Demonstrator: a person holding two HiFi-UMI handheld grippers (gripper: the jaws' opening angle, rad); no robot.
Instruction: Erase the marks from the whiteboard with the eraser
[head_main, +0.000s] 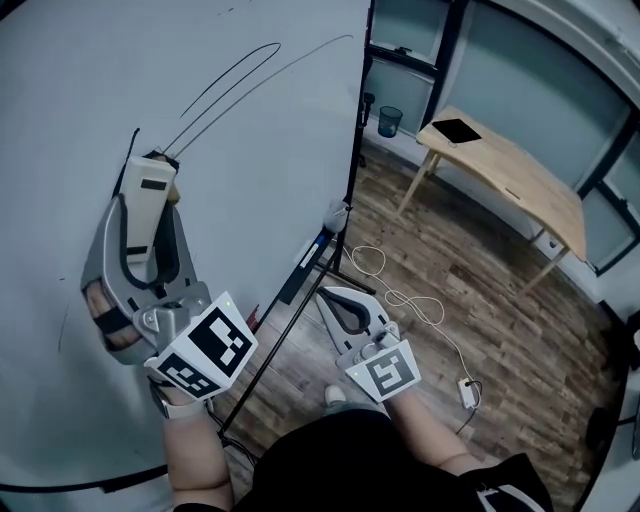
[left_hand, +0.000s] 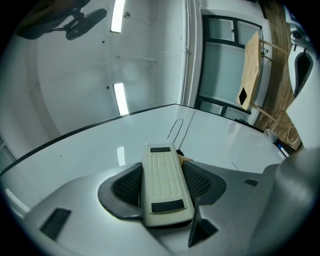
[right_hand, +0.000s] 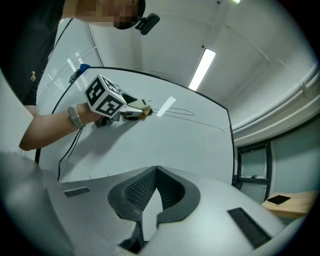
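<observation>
Eraser set to the whiteboard at the foot of the looped line

A faint stroke (head_main: 68, 315) sits low on the left of the whiteboard (head_main: 260, 150). The left claw (head_main: 150, 190) is clamped on the cream eraser (left_hand: 162, 182), held flat to the board where the long looped marks (head_main: 235, 75) begin, probably so that a push up and to the right follows them. Bare board lies open that way as far as the dark edge frame (head_main: 355, 170). Past the frame the right claw (head_main: 345, 305) hangs low, jaws together on nothing, above the floor near a white cable (head_main: 400, 295).

My head camera looks steeply down at the whiteboard (head_main: 260, 170) filling its left, which both gripper cameras, close along my jaws, share.
</observation>
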